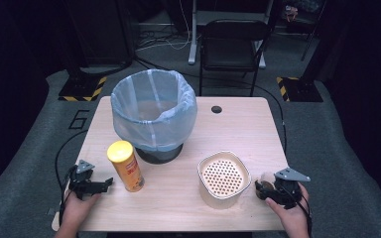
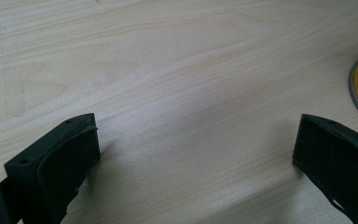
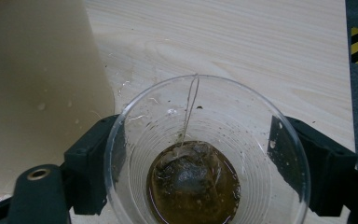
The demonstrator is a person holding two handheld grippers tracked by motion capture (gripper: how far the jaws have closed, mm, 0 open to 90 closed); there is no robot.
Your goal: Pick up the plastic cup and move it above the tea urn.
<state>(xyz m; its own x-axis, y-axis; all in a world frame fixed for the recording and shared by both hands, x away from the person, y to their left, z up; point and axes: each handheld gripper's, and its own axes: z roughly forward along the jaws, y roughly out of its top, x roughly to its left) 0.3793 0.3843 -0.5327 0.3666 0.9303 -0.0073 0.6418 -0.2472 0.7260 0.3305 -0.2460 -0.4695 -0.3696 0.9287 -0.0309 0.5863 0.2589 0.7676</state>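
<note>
Clear cup [image 3: 205,154] (teabag [image 3: 193,179] inside) between jaws

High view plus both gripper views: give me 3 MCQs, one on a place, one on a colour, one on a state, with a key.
1. Where does the yellow can stand?
A. in front of the lined bin, near the left gripper
B. inside the bin
C. on the floor

2. What colour is the bin's liner?
A. red
B. pale blue
C. black

3. What lies in the clear cup between the right gripper jaws?
A. a spoon
B. nothing
C. a wet tea bag in brown liquid

Key: 1 A, high view shows it upright on the table; 2 B, high view; 3 C, right gripper view shows bag and string.
</note>
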